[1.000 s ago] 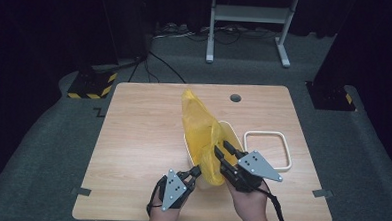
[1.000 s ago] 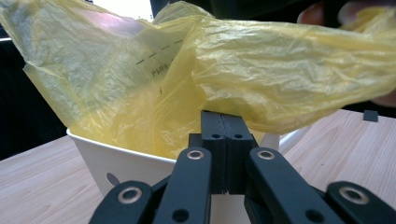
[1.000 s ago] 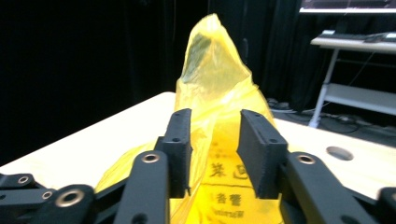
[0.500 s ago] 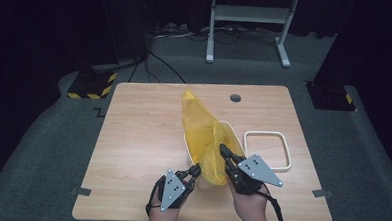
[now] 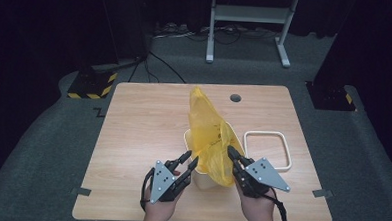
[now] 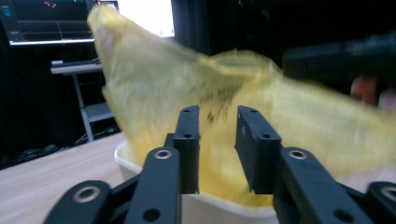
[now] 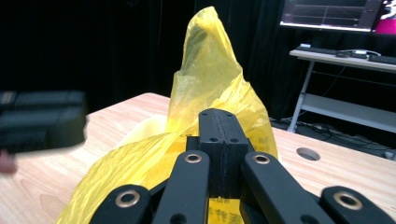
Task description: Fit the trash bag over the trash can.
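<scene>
Since a second ago, the left hand-held gripper (image 5: 193, 160) has let go of the crinkly translucent yellow plastic bag (image 5: 210, 133); its jaws have just been opening and now stand apart with only a gap between them, bag just beyond. It also sits a touch higher. Right hand-held gripper (image 5: 231, 151) is clenched on the bag's edge, film pinched between its pads. Bag sits in the cream rectangular plastic tub (image 5: 203, 180) at about 6 o'clock on the light wooden table (image 5: 143, 123), its peak pointing toward 12. Matching white rectangular lid (image 5: 268, 150) lies flat around 4 o'clock, just beside the tub.
</scene>
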